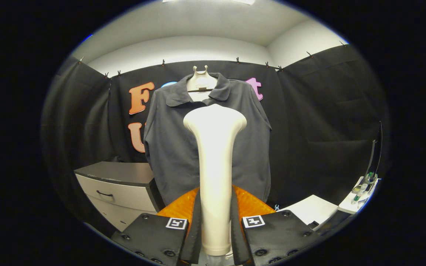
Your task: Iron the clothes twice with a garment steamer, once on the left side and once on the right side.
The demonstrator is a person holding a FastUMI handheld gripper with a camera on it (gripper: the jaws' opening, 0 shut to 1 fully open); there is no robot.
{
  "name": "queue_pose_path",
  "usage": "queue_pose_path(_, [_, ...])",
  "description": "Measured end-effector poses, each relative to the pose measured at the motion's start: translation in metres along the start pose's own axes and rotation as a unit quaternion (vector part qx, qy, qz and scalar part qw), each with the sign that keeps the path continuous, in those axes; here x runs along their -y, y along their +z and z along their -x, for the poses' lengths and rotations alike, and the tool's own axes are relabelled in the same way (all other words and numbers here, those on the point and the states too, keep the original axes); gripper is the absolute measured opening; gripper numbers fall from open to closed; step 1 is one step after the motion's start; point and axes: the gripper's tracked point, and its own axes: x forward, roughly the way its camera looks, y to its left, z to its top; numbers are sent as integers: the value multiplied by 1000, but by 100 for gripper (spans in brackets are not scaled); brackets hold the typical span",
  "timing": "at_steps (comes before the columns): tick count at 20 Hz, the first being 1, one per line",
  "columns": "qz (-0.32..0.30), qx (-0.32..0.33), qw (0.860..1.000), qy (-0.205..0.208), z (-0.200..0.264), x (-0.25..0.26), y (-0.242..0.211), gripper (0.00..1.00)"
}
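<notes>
A dark grey polo shirt (pixel 168 147) hangs on a pale hanger (pixel 200 79) against the black cloth wall, beyond the fingers. My gripper (pixel 215 229) is shut on the handle of a cream garment steamer (pixel 215 147). The steamer stands upright between the two fingers, its wide head level with the shirt's chest, just under the collar. The steamer covers the middle of the shirt front. Whether its head touches the fabric cannot be told.
A grey-topped cabinet with white drawers (pixel 120 184) stands left of the shirt. A white table (pixel 311 208) sits at the lower right, with small bottles (pixel 362 188) on a white ledge further right. Black cloth walls close in all sides.
</notes>
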Motion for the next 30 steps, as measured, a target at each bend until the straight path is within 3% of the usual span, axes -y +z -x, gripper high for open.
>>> queue_pose_path(10, [3,30,999,25,32,-22,26,41])
queue_pose_path(30, [9,20,999,38,39,-36,16,41])
